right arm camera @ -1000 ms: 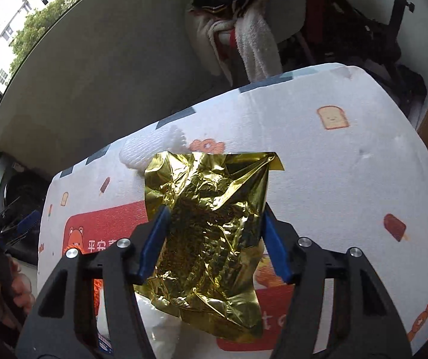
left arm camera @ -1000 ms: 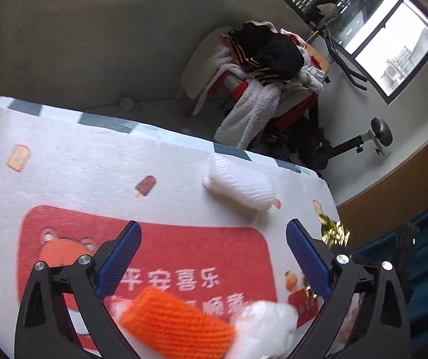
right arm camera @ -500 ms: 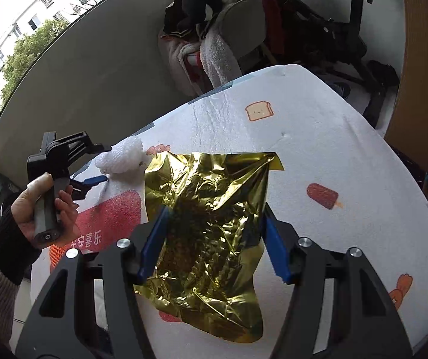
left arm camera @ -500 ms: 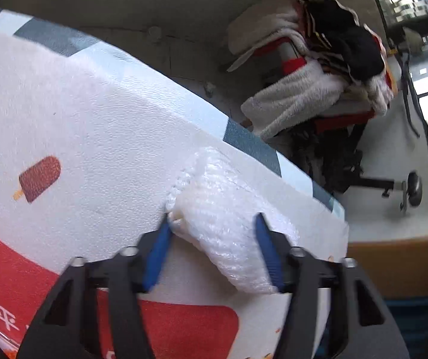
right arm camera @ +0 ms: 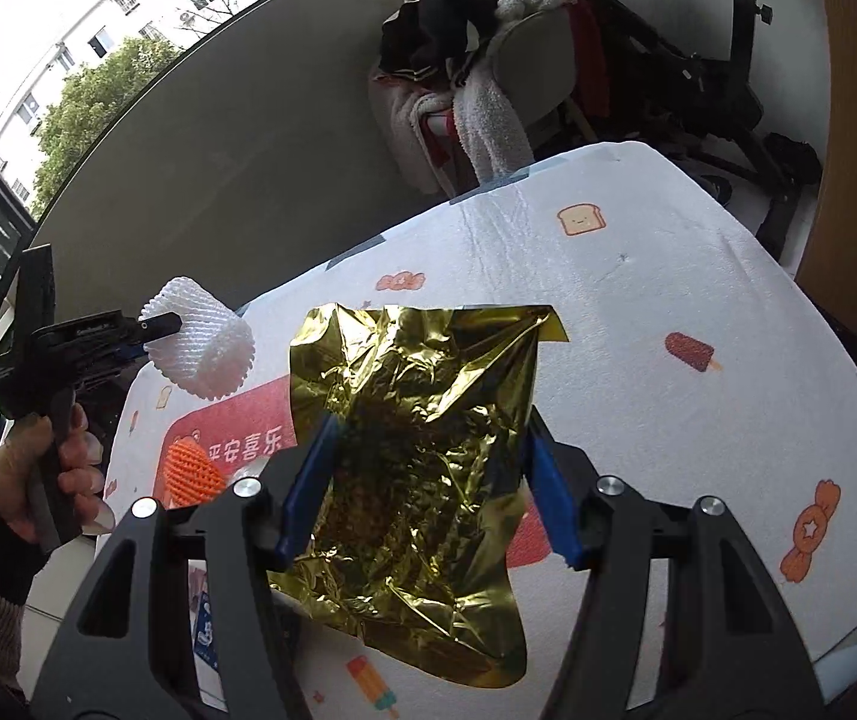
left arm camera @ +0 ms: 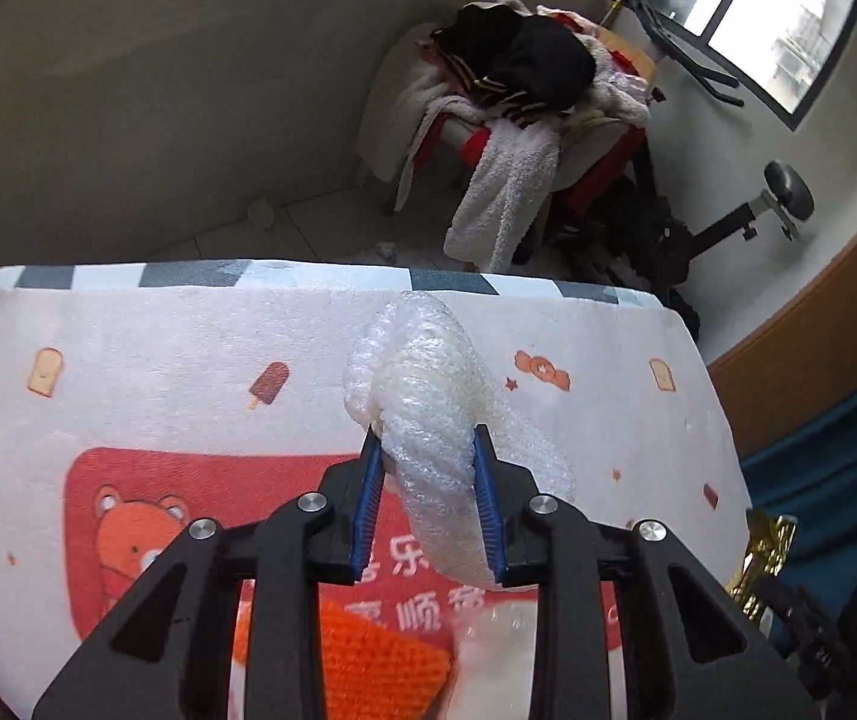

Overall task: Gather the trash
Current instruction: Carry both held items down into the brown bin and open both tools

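A white foam net sleeve (left arm camera: 428,414) sits squeezed between the blue pads of my left gripper (left arm camera: 425,450), whose jaws are closing on it; it hangs lifted above the printed tablecloth (left arm camera: 158,360). The same white foam net sleeve (right arm camera: 203,348) and left gripper (right arm camera: 152,330) show in the right wrist view at the left, held by a hand (right arm camera: 38,480). My right gripper (right arm camera: 428,426) is shut on a crumpled gold foil bag (right arm camera: 422,408), carried over the table. An orange foam net (left arm camera: 380,654) and a clear plastic wrapper (left arm camera: 494,654) lie on the cloth below the left gripper.
The table's far edge (left arm camera: 308,273) drops to a tiled floor. Beyond stands a chair piled with clothes and towels (left arm camera: 518,120), and an exercise bike (left arm camera: 746,216). A small blue-printed packet (right arm camera: 206,624) lies near the table's front left edge in the right wrist view.
My left gripper went forward to the white foam sleeve, closed on it and lifted it off the cloth. My right gripper moved sideways and up with the gold bag unchanged in its grip.
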`<state>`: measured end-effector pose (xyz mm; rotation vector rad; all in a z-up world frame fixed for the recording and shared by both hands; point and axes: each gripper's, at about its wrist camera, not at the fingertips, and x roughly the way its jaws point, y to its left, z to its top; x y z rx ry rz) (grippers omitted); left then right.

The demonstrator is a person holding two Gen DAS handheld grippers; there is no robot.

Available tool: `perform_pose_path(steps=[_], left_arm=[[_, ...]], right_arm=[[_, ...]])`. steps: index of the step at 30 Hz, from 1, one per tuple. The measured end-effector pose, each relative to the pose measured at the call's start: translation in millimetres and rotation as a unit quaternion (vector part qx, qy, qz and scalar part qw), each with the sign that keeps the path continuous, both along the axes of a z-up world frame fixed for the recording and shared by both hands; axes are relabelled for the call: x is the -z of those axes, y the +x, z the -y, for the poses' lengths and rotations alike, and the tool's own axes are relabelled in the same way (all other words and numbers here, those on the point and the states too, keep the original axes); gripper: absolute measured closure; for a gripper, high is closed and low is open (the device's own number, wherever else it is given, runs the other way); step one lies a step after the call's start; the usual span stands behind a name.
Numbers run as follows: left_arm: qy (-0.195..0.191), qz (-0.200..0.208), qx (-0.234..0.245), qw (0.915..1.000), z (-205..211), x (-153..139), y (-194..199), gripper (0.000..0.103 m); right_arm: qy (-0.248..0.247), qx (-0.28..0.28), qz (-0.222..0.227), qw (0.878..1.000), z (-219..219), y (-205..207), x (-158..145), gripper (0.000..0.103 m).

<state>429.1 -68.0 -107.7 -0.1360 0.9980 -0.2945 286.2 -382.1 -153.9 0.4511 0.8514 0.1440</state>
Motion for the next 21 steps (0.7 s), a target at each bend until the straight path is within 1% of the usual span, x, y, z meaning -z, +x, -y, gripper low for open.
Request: perform_pose_path(steps=[2,5,10,15,21], left_arm=[[0.007,0.014,0.007,0.9999,-10,-13,-33,0.075],[0.006,0.027,0.013,0.9995,-27,-28,-86,0.075],[0.017,0.043,0.01,0.9989,-50,-40,-166,0.074],[0.015,0.048,-0.005,0.9987,-74,-38,-239,0.074],[-0.003,0.035,-0.023,0.9991,-98,-14,-310,0.074]], right_arm=[[-0.004,-0.013,0.005,1.0,-13,-14,-10,0.042],[-0.011,-0.033,0.012,0.999,-34,-35,-25,0.042],[-0.027,-0.065,0.014,0.997,-68,-75,-37,0.041],[-0.047,-0.088,0.014,0.995,-95,-112,-41,0.041],[-0.061,-0.109,0.007,0.992,-117,-144,-32,0.041]])
